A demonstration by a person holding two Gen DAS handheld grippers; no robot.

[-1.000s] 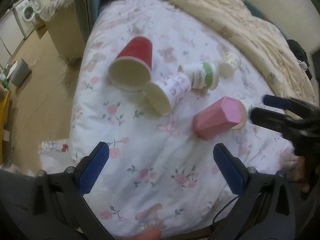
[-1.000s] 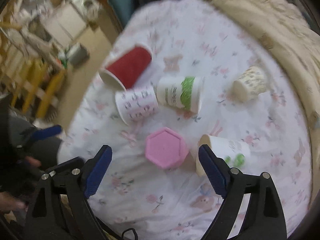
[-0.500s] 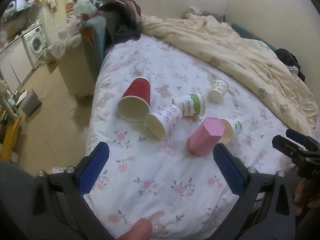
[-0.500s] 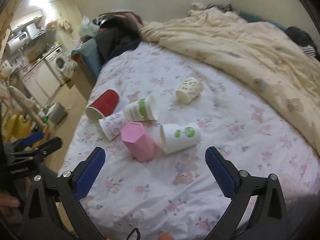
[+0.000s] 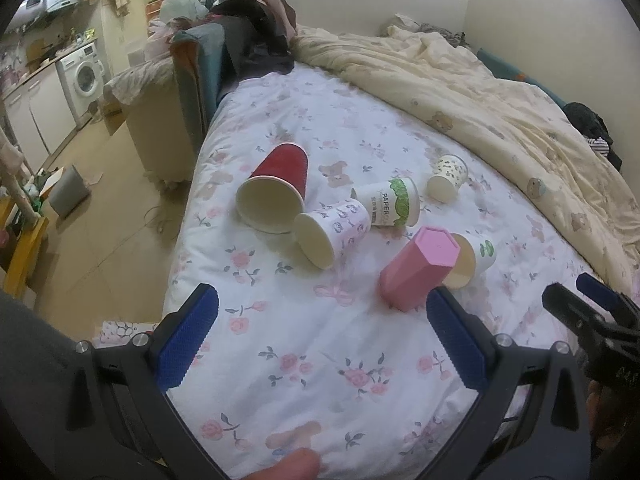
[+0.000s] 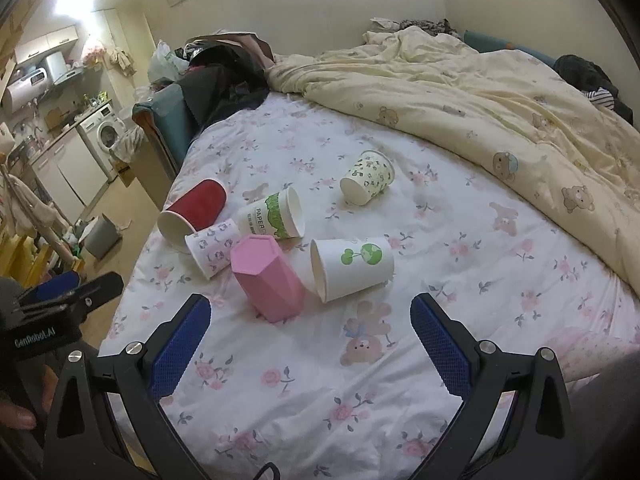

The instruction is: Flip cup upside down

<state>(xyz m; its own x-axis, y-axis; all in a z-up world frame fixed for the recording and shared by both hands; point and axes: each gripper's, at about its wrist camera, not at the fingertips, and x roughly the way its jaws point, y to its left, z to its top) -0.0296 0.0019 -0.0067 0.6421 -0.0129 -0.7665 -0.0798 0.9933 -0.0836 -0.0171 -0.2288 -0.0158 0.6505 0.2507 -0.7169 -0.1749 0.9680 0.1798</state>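
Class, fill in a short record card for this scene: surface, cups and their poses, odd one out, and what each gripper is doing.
surface: floral bedsheet
cups on their sides: red cup; purple-print cup; green-band cup; leopard-print cup; tree-print cup
odd one out: pink hexagonal cup, mouth down, tilted
left gripper: open, holding nothing, short of the cups
right gripper: open, holding nothing
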